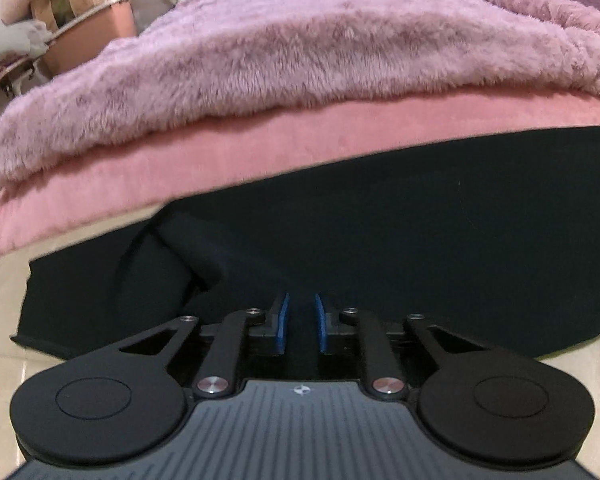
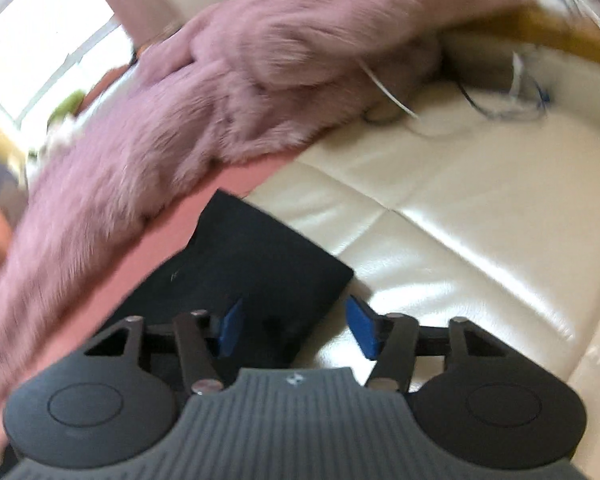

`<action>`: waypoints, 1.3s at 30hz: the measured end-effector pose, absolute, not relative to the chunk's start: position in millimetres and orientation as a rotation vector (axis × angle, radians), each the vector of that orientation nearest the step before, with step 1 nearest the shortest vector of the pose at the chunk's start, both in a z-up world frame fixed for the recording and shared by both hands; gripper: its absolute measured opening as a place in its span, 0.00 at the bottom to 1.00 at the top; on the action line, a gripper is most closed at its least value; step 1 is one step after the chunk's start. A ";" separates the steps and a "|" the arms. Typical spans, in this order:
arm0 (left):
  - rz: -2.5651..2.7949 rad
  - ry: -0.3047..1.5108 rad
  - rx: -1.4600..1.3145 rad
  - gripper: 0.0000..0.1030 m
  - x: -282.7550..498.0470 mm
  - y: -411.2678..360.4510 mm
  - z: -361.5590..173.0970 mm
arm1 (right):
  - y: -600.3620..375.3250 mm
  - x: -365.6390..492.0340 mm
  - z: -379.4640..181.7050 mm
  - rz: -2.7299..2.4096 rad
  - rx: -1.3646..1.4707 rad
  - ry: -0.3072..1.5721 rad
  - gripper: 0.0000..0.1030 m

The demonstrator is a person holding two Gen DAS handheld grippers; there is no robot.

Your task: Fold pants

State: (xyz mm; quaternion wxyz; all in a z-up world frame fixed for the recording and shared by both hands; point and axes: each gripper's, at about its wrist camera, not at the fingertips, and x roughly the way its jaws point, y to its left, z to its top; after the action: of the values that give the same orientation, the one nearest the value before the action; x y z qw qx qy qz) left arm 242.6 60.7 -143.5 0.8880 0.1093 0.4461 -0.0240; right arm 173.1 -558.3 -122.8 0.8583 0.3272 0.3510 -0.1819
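On the cream leather cushion (image 2: 460, 208) lie the dark pants (image 1: 380, 232), spread flat, with their far edge touching a pink blanket (image 1: 180, 176). Behind that blanket a fluffy mauve throw (image 1: 300, 48) is heaped.

Left wrist view: the left tool (image 1: 300, 322) sits low over the pants, its blue pads (image 1: 281, 320) drawn near each other with only a narrow gap between them. Dark cloth fills that gap, but whether the pads actually pinch it cannot be told. A fold or ridge in the cloth runs from the upper left down toward the pads. At the left, the pants' edge lies on the cream cushion. Boxes and clutter (image 1: 72, 12) stand at the far upper left, beyond the throw.

Right wrist view, tilted and blurred: the right tool (image 2: 296, 328) has its pads (image 2: 362, 330) spread wide and holds nothing. A squared corner of the pants (image 2: 260, 264) lies beneath it; the left pad is over the dark cloth, and the right pad is over bare cushion just beyond the pants' edge. The pink blanket (image 2: 236, 178) and the throw (image 2: 220, 100) run diagonally along the left. Thin cables (image 2: 496, 108) lie on the cushion at the upper right, well apart from the pants. A bright window (image 2: 40, 48) shows at the upper left.
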 end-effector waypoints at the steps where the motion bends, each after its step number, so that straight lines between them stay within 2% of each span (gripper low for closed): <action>1: -0.049 0.934 0.230 0.15 242.6 60.1 -145.6 | -560.3 175.1 -127.1 -0.391 0.711 0.727 0.45; 2: -0.048 0.933 0.233 0.13 240.0 59.3 -146.8 | -562.6 177.3 -130.8 -0.403 0.729 0.723 0.38; 3: -0.048 0.937 0.240 0.12 240.7 57.6 -147.3 | -563.7 180.9 -135.6 -0.421 0.742 0.736 0.22; 4: -0.048 0.943 0.244 0.10 240.3 56.4 -148.0 | -564.3 184.8 -138.8 -0.437 0.736 0.757 0.15; 6: -0.051 0.954 0.249 0.08 241.2 55.2 -149.0 | -560.8 190.4 -140.3 -0.446 0.654 0.776 0.10; 9: -0.058 0.962 0.243 0.08 241.3 55.7 -149.9 | -553.3 200.4 -138.1 -0.455 0.461 0.826 0.07; 11: -0.063 0.962 0.240 0.08 240.6 54.4 -150.2 | -558.8 205.1 -139.0 -0.457 0.449 0.844 0.07; 14: -0.058 0.953 0.272 0.08 239.2 49.3 -151.1 | -557.6 211.8 -133.4 -0.447 0.389 0.874 0.10; 16: -0.056 0.940 0.287 0.08 237.9 46.9 -149.3 | -551.7 211.7 -125.4 -0.441 0.330 0.880 0.20; 18: -0.050 0.922 0.254 0.15 235.7 50.0 -144.3 | -543.3 206.7 -113.8 -0.437 0.263 0.862 0.35; 21: -0.033 0.888 0.191 0.20 224.4 56.8 -133.0 | -519.5 202.2 -98.0 -0.404 0.149 0.838 0.35; 25: -0.004 0.839 0.144 0.34 201.8 66.9 -117.7 | -469.9 206.6 -86.5 -0.241 0.091 0.808 0.38; 26: -0.003 0.830 0.134 0.38 197.9 68.9 -113.8 | -454.1 208.7 -85.3 -0.192 0.081 0.803 0.40; 30: 0.007 0.818 0.124 0.42 181.1 84.3 -103.5 | -380.5 216.5 -83.7 -0.004 0.031 0.778 0.57; 32: 0.030 0.807 0.101 0.48 172.2 97.9 -100.4 | -344.6 219.4 -84.9 0.076 0.009 0.776 0.59; 37: 0.072 0.806 0.028 0.50 152.8 132.6 -103.5 | -271.5 230.1 -94.9 0.202 0.022 0.825 0.57; 39: 0.086 0.811 0.011 0.53 147.7 143.9 -105.8 | -245.5 231.7 -97.6 0.241 0.020 0.842 0.49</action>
State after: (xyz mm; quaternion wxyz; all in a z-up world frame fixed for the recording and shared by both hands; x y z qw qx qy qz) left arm 147.7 143.9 -105.8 0.9181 0.0053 0.3942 0.0420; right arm 231.7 -245.5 -97.6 0.9055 0.0095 0.4078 0.1167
